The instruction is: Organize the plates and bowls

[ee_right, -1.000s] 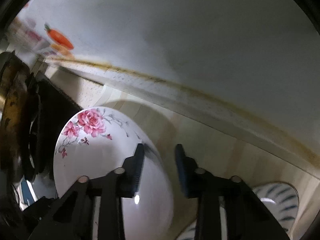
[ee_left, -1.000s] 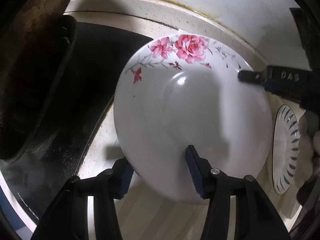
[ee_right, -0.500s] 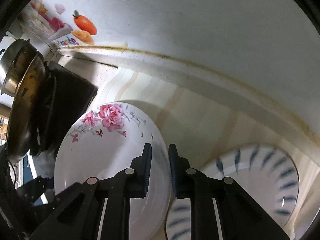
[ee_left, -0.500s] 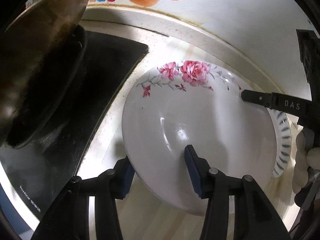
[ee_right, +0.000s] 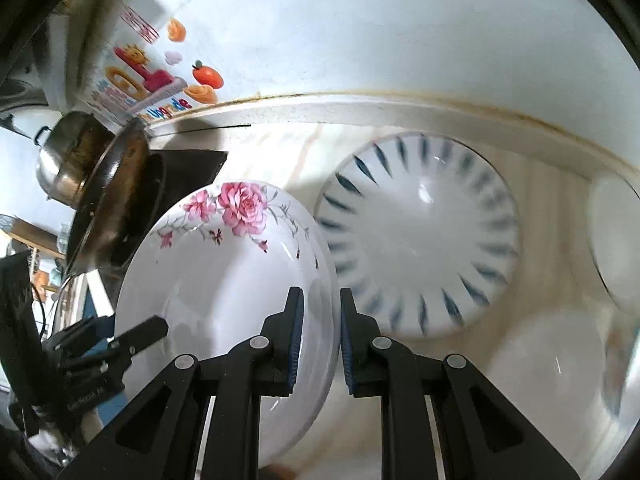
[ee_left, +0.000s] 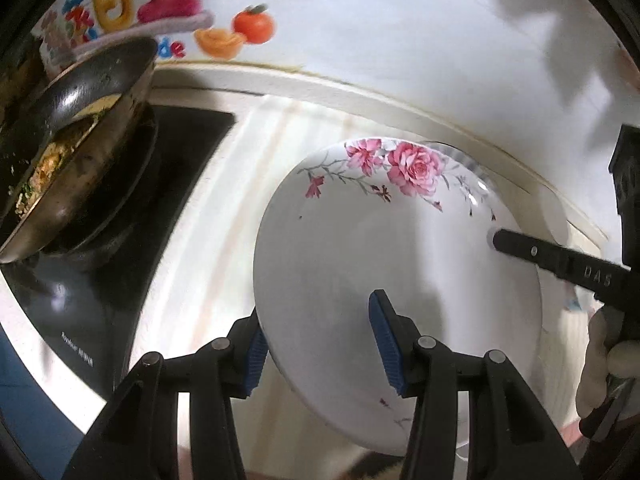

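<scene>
rose plate (ee_left: 360, 248) | glazed, slippery, breakable; grip rim | both tongs (ee_left: 320, 344) (ee_right: 318, 340) clamp opposite edges | beside striped plate (ee_right: 420, 236)

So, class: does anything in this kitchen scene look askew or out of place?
Yes: the pan on the stove sits steeply tilted, with food still in it. The rose plate also hangs tilted, pinched at opposite rims by both grippers.

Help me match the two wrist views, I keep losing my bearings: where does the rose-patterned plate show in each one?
Left wrist: rose-patterned plate fills centre-right, its near rim between the left gripper fingers.
Right wrist: same plate sits centre-left, its edge clamped by the right gripper.
Shared landmark: the orange fruit sticker on the wall.
</scene>
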Demonstrator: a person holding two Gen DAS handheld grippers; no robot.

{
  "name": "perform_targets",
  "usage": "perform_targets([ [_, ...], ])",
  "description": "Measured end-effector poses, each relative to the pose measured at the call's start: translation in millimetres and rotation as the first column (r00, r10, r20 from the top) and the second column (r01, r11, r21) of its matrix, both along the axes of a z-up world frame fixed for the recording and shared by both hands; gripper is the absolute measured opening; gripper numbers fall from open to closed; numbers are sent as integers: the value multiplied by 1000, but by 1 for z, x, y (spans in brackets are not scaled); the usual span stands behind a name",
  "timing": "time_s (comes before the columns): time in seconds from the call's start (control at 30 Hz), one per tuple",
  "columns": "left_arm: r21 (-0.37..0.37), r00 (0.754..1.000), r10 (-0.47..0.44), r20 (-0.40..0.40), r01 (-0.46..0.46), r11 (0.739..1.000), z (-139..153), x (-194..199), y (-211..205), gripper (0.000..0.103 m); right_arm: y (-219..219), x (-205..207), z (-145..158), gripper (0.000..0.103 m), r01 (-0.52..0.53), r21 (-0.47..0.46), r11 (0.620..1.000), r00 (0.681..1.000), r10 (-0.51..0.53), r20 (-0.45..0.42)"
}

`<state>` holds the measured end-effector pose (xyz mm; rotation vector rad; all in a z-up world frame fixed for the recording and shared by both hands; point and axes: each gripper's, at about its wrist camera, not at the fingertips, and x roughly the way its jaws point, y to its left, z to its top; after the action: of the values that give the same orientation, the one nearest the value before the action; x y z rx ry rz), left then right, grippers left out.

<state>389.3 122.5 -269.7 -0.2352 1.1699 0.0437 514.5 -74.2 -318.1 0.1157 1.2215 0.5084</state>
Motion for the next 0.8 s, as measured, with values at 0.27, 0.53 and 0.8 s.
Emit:
perform_targets([
  [0.27,-5,986,-168,-6,168,986,28,-61,-58,45,-92,-90,28,19,97,16,995,995,-97,5],
  [0.53,-29,957,-282,-69,280,959,15,-104,-115,45,-171,-163,27,19,183,14,983,983,-183,-1],
  [0.8,-4,929,-339,-148,342,940,-20,-112,-147,45,-209,-197,-21,19,241,14,970,968,-239,-75],
])
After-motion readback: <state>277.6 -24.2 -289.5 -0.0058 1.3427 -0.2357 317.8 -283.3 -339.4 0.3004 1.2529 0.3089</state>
